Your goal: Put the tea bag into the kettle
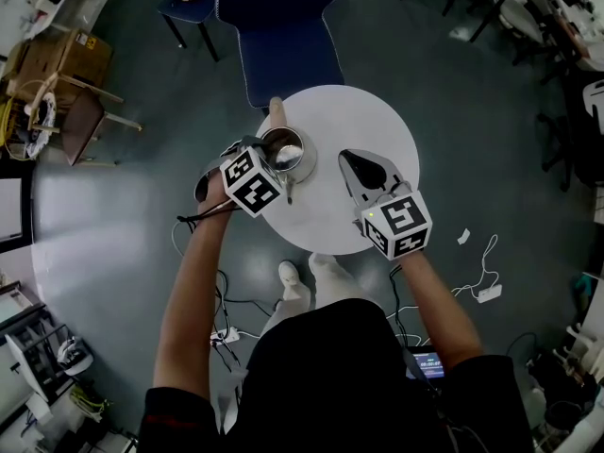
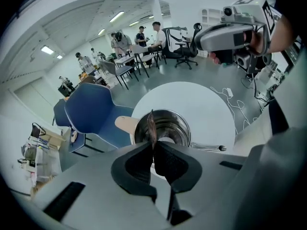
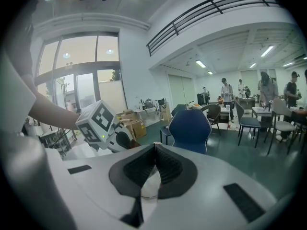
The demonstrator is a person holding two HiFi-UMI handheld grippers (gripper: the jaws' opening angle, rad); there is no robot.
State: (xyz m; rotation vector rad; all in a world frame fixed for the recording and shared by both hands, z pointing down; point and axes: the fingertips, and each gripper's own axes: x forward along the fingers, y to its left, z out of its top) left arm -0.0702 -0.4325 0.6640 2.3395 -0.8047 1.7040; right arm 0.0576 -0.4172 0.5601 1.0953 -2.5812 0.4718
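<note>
Above the table (image 2: 206, 107) and kettle (image 2: 178, 124), left fingers (image 2: 136, 166) pinch the tea bag (image 2: 150, 127) pointing downward.

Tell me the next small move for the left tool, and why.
Probably lower the left tool a little, so the tea bag dips inside the kettle before release. The tool is shut on the tea bag, which sits over the kettle's open mouth but, as far as the left gripper view shows, is not yet inside it.
</note>
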